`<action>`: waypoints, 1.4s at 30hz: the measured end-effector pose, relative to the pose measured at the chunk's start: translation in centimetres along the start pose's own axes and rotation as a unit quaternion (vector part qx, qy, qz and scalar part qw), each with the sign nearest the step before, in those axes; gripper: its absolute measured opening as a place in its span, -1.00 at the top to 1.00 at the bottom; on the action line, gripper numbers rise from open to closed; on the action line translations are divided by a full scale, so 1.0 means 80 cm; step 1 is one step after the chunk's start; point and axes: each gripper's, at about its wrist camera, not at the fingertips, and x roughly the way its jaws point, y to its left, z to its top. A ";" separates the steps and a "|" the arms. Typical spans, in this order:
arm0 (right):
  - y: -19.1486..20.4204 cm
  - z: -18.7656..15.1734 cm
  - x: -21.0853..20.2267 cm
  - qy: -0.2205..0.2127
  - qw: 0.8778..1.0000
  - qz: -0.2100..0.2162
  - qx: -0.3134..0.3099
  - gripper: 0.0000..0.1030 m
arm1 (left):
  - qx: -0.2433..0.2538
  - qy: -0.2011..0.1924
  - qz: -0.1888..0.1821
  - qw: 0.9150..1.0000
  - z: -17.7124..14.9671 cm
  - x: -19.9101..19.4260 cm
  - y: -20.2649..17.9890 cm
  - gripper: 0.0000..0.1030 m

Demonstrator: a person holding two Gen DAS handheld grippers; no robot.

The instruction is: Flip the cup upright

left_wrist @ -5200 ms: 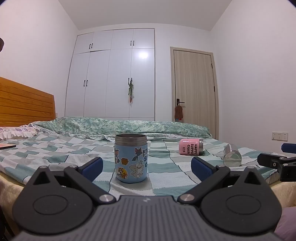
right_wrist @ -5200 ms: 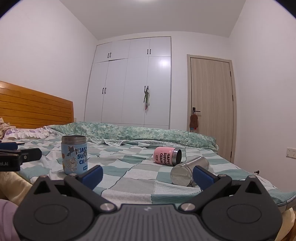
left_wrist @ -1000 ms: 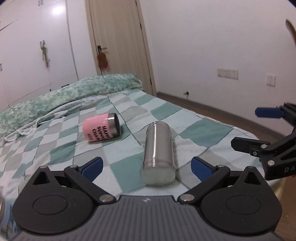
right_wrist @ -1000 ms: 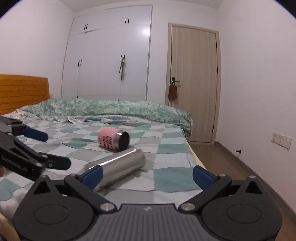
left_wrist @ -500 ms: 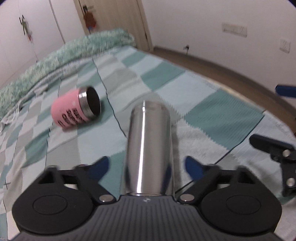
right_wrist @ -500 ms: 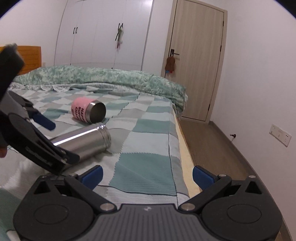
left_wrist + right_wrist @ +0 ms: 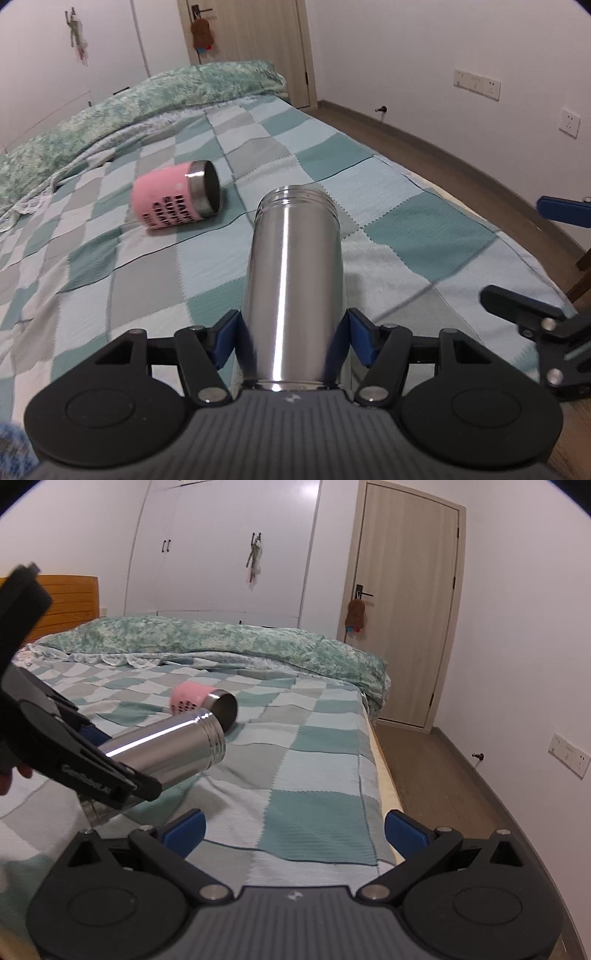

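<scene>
A tall steel cup [image 7: 295, 280] is clamped near its base between the blue pads of my left gripper [image 7: 293, 338]. In the right wrist view the steel cup [image 7: 173, 749] is lifted off the bed and tilted, open mouth up and to the right, with the left gripper [image 7: 107, 775] shut on it. A pink cup [image 7: 173, 199] lies on its side on the checked bedspread [image 7: 406, 221], behind the steel cup; it also shows in the right wrist view [image 7: 201, 701]. My right gripper [image 7: 293, 830] is open and empty near the bed's right edge.
A rumpled green quilt [image 7: 221, 642] lies across the far end of the bed. The bed's right edge [image 7: 384, 771] drops to a wooden floor [image 7: 443, 782]. A door [image 7: 406, 609] and white wardrobes [image 7: 221, 554] stand behind. The right gripper [image 7: 546, 321] shows at the left wrist view's right side.
My left gripper has closed on the steel cup and lifted it off the bedspread, mouth end rising. The right gripper has stayed open and moved little.
</scene>
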 end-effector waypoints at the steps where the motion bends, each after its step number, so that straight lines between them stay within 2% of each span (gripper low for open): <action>1: 0.006 0.001 -0.008 -0.001 1.000 0.004 -0.001 -1.00 | -0.003 -0.003 0.001 1.000 -0.006 -0.012 0.001 -0.22; 6: 0.042 0.005 -0.039 -0.002 1.000 0.023 -0.015 -1.00 | -0.024 0.002 0.017 1.000 -0.050 -0.064 0.016 -0.22; 10: 0.076 0.003 -0.063 -0.002 0.999 0.043 -0.024 -1.00 | -0.047 0.014 0.027 0.998 -0.091 -0.087 0.031 -0.22; 16: 0.117 -0.007 -0.088 0.007 0.997 0.066 -0.028 -1.00 | -0.067 0.034 0.047 0.996 -0.143 -0.101 0.048 -0.22; 21: 0.140 -0.013 -0.105 0.017 0.997 0.068 -0.031 -1.00 | -0.080 0.035 0.038 0.995 -0.162 -0.102 0.056 -0.23; 23: 0.143 -0.014 -0.108 0.020 0.997 0.066 -0.034 -1.00 | -0.081 0.026 0.035 0.996 -0.165 -0.108 0.057 -0.34; 25: 0.147 -0.013 -0.115 0.020 0.997 0.063 -0.036 -1.00 | -0.074 0.000 0.021 0.997 -0.167 -0.124 0.058 -0.91; 26: 0.149 -0.012 -0.119 0.019 0.997 0.062 -0.036 -1.00 | -0.073 -0.018 0.019 0.997 -0.169 -0.135 0.060 -1.00; 30: 0.158 -0.002 -0.133 0.009 0.997 0.061 -0.036 -1.00 | -0.070 -0.055 0.021 0.996 -0.175 -0.169 0.075 -1.00; 35: 0.186 0.015 -0.137 0.011 0.997 0.074 -0.032 -1.00 | -0.102 -0.093 0.024 0.990 -0.199 -0.206 0.124 -1.00; 39: 0.221 0.023 -0.120 0.035 0.996 0.083 -0.025 -1.00 | -0.125 -0.090 0.057 0.986 -0.222 -0.217 0.173 -1.00; 42: 0.248 0.028 -0.096 0.065 0.994 0.090 -0.012 -1.00 | -0.145 -0.085 0.068 0.983 -0.240 -0.221 0.207 -1.00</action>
